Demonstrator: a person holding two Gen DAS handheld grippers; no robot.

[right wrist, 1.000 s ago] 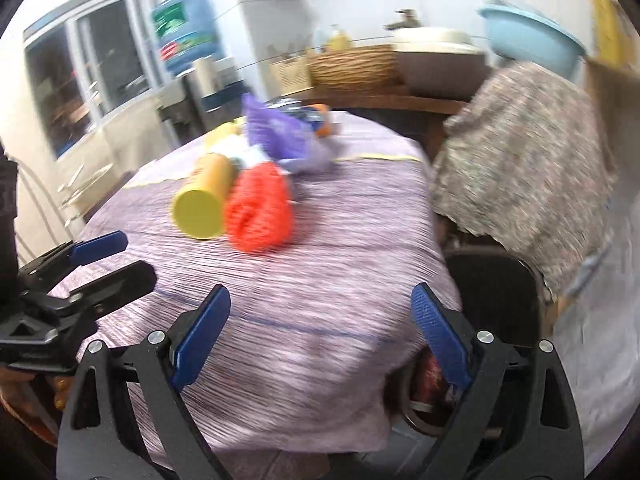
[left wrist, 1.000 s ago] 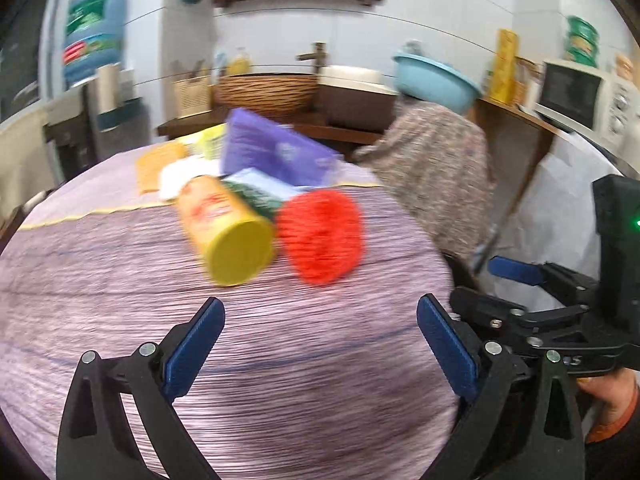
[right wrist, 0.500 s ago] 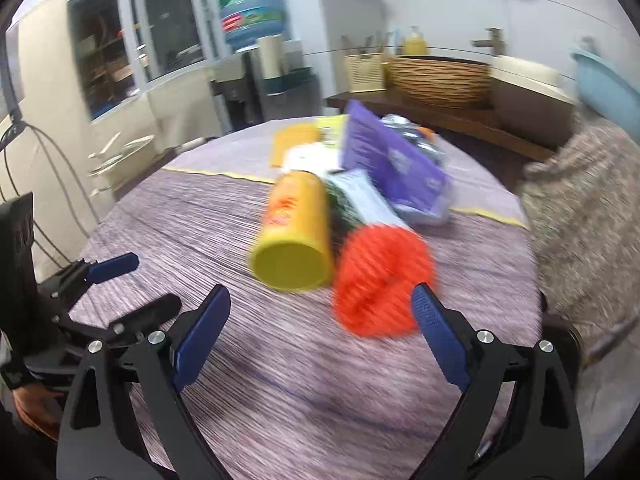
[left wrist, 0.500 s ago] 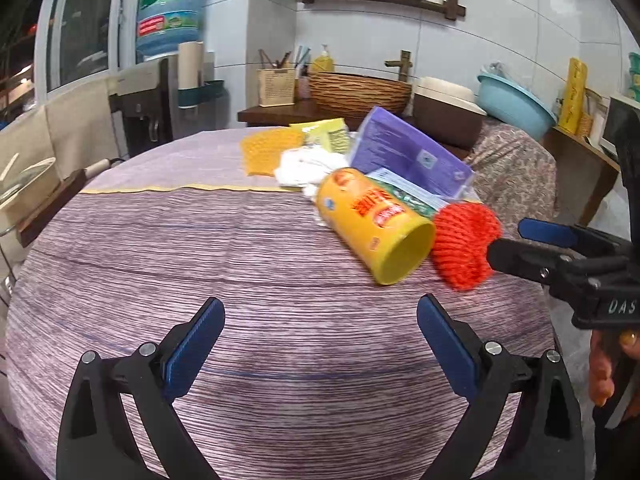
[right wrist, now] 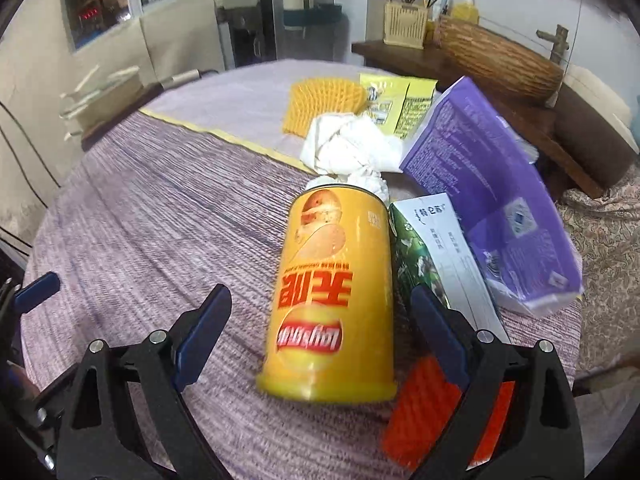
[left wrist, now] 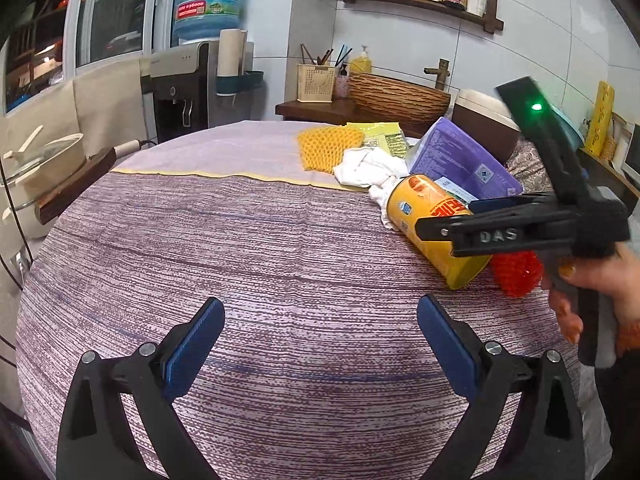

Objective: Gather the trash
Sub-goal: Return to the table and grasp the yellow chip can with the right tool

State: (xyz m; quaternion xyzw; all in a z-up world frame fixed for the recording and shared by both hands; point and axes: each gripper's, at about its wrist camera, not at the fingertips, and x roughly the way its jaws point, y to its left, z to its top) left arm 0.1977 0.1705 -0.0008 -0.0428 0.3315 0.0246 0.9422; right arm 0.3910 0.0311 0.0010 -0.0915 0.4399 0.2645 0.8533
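Right gripper [right wrist: 320, 320], jaws apart, straddles the yellow chip can [right wrist: 332, 296] lying near the table's [left wrist: 240, 264] right edge, apparently poised to close; left gripper [left wrist: 320, 344] waits open.

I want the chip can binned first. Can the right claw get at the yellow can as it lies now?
Probably yes. The right claw is open, its fingers either side of the yellow can lying on the tablecloth. The red mesh and green box crowd the right finger, though.
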